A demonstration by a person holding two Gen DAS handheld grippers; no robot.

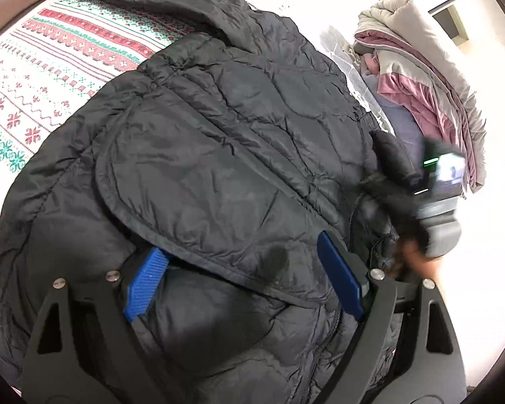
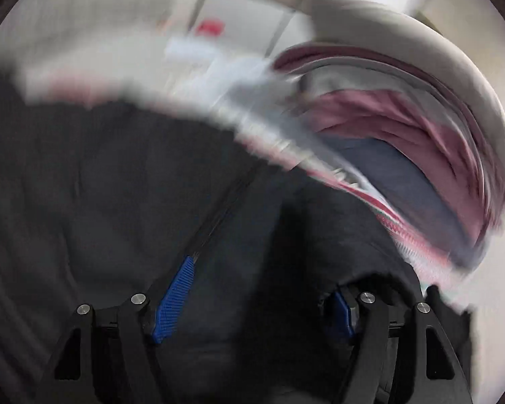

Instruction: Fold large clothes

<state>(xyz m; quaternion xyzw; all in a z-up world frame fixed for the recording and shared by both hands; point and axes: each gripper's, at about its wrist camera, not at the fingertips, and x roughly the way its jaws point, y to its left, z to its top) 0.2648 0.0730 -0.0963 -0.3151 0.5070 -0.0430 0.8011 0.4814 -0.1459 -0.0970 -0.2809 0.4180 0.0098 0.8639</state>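
A black quilted puffer jacket [image 1: 219,128] lies spread on a patterned bedspread [image 1: 50,54], with a sleeve folded across its body. My left gripper [image 1: 245,279] is open just over the jacket's near part, its blue pads [image 1: 148,282] wide apart, the sleeve's edge between them. My right gripper shows blurred at the jacket's right edge in the left wrist view [image 1: 434,208]. In the right wrist view, which is motion-blurred, my right gripper [image 2: 256,299] is open over the black jacket [image 2: 118,185], with jacket fabric covering its right pad.
A pile of folded clothes [image 1: 421,67] in beige, pink and blue sits at the far right of the bed; it also shows in the right wrist view [image 2: 404,118]. The bedspread extends left of the jacket. White wall and floor lie beyond.
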